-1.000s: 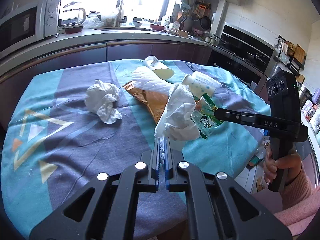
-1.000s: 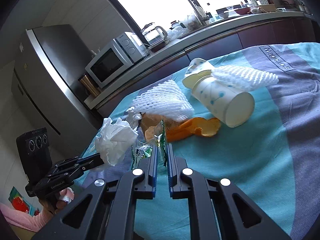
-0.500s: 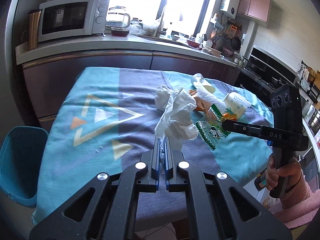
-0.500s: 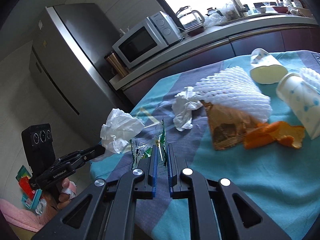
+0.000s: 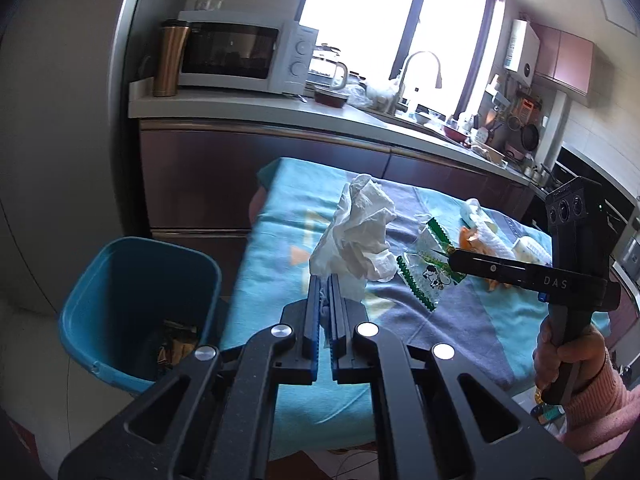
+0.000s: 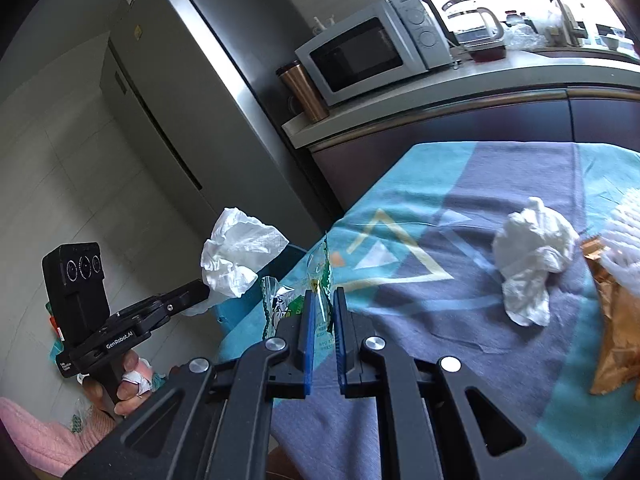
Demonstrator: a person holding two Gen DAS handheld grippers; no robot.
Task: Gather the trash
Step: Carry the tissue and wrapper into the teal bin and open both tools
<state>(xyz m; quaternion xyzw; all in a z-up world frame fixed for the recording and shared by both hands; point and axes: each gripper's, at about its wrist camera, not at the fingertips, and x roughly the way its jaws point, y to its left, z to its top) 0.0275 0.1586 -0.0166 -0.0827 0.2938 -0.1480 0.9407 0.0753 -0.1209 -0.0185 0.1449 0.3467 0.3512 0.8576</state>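
My left gripper (image 5: 325, 280) is shut on a crumpled white tissue (image 5: 358, 236) and holds it in the air near the table's left edge; the tissue also shows in the right wrist view (image 6: 234, 256). My right gripper (image 6: 322, 294) is shut on a clear green-edged snack wrapper (image 6: 320, 276), which the left wrist view (image 5: 428, 272) shows hanging from its tips. A blue trash bin (image 5: 128, 304) stands on the floor left of the table, below and left of the left gripper.
On the blue-and-grey tablecloth (image 6: 460, 280) lie another crumpled tissue (image 6: 528, 256), a brown wrapper (image 6: 616, 320), white foam netting (image 6: 628, 216) and orange peel (image 5: 468, 240). A fridge (image 6: 200, 120) and a counter with a microwave (image 5: 240, 56) stand behind.
Both grippers have swung left with their loads, away from the trash pile toward the table's left edge. The blue bin has come fully into the left wrist view.
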